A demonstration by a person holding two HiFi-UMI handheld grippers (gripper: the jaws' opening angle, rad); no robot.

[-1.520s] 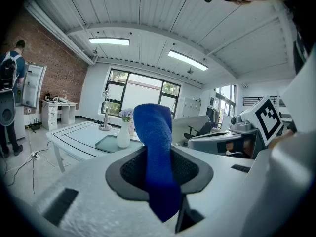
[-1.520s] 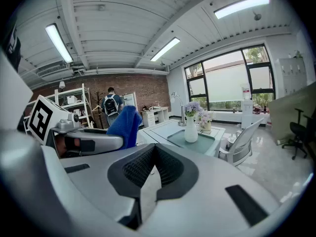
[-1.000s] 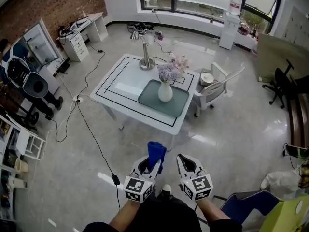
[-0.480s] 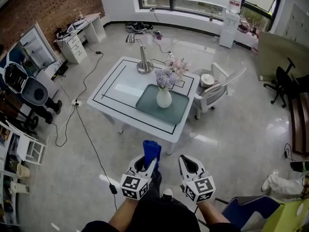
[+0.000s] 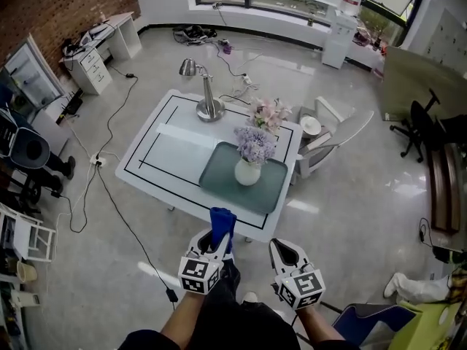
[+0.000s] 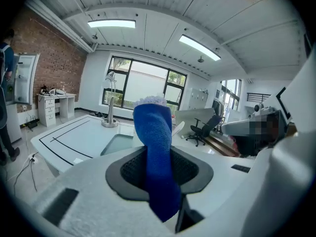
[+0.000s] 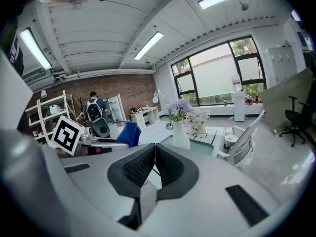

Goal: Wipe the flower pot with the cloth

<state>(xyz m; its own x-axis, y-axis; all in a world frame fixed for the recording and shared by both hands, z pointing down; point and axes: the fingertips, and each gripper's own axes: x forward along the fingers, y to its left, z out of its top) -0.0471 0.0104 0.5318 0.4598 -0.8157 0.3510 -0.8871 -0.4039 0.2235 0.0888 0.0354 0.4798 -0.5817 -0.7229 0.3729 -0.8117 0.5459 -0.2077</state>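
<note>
The left gripper (image 5: pixel 213 240) is clamped on the blue cloth (image 6: pixel 157 157), which stands upright between the jaws and projects past their tips. The right gripper (image 7: pixel 154 163) is empty, with its jaws pressed together. The flower pot (image 5: pixel 247 172), a white vase of purple flowers, stands on a green mat (image 5: pixel 219 179) on the white table (image 5: pixel 164 148). It is ahead of both grippers and well apart from them.

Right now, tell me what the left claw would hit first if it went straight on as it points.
Probably the white vase on the table: its flowers peek just above the blue cloth that the left claw grips. Depth is unclear, so the table's near edge could come first.
</note>
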